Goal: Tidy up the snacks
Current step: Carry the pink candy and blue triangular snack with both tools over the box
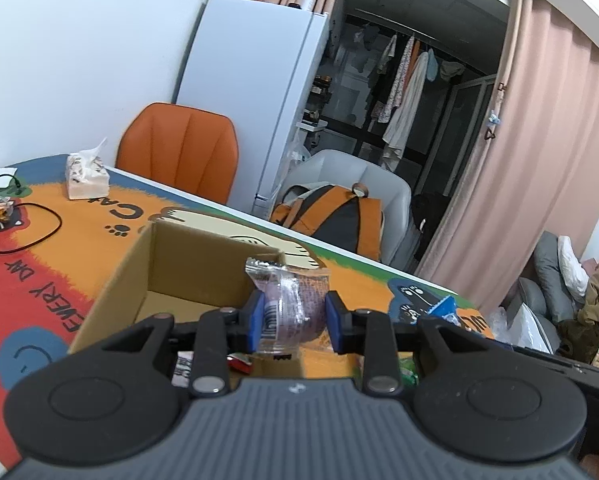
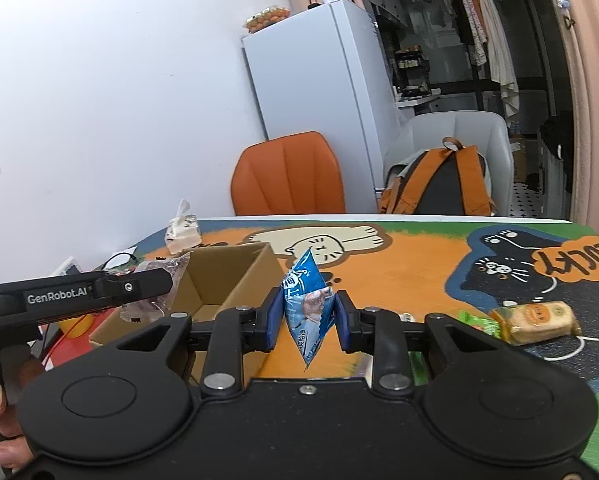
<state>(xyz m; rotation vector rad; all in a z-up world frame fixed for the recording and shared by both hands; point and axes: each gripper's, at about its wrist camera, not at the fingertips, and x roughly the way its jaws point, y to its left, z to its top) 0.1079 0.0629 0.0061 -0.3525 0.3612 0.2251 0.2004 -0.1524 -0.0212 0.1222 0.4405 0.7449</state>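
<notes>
On the cat-print table [image 2: 399, 276], the box [image 1: 203, 264] looked empty. Left gripper [image 1: 295, 316] grasped a purple pack [image 1: 291, 304], right gripper [image 2: 308, 314] a blue pack [image 2: 305, 300]; a yellow snack [image 2: 535, 318] remained far right.

Clear-wrapped purplish snack [image 1: 290, 307] is pinched upright over the open cardboard box [image 1: 139, 280]. Blue-and-white packet [image 2: 308, 308] is squeezed on edge, just right of the box. A yellowish wrapped cake [image 2: 537, 322] lies flat on the mat.

The table [image 2: 419, 280] bears a cardboard box [image 2: 235, 276], tissues [image 2: 181, 234] and a snack bar [image 2: 539, 322].
</notes>
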